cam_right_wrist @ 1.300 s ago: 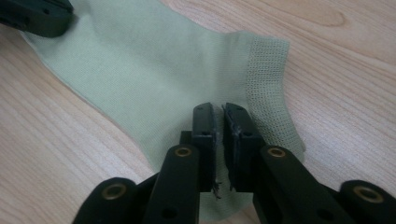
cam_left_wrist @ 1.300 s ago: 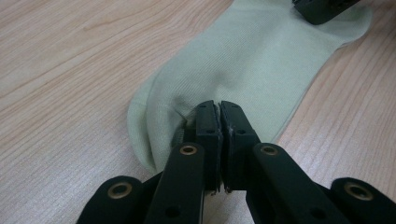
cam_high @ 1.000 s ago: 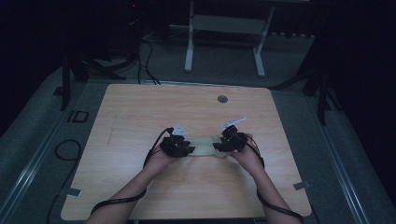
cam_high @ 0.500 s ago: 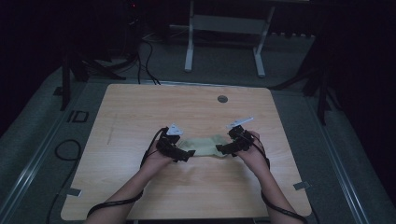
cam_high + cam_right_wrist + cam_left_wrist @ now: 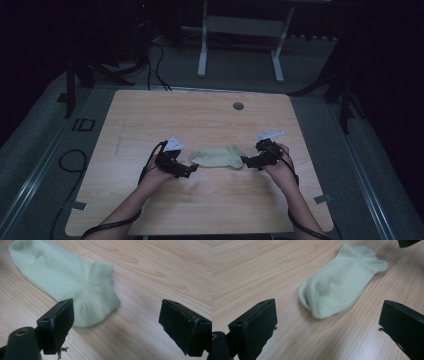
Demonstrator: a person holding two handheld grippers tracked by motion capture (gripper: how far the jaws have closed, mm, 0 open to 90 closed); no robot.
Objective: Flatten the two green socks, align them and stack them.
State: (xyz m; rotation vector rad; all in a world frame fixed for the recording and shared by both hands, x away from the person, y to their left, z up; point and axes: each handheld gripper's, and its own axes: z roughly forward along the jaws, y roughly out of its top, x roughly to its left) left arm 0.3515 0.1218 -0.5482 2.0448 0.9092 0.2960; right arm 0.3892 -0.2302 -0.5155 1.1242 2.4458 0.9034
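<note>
In the high view, a pale green sock [image 5: 217, 156] lies flat near the middle of the wooden surface [image 5: 200, 120], a little toward the person's side, with the left gripper [image 5: 186, 170] just beside its left end and the right gripper [image 5: 248, 161] just beside its right end. Each gripper is held in a hand, with forearms coming in from the bottom edge and a cable trailing from each. A small dark round spot [image 5: 238, 106] sits toward the far edge of the surface. In the left gripper view, the two black jaws stand wide apart, released, with bare wood between them; the sock [image 5: 342, 282] lies just ahead, one rounded end nearest the jaws. In the right gripper view, the jaws are likewise spread wide and hold nothing; the sock [image 5: 67, 280] lies ahead and to the left, its near end just beside the left jaw.
</note>
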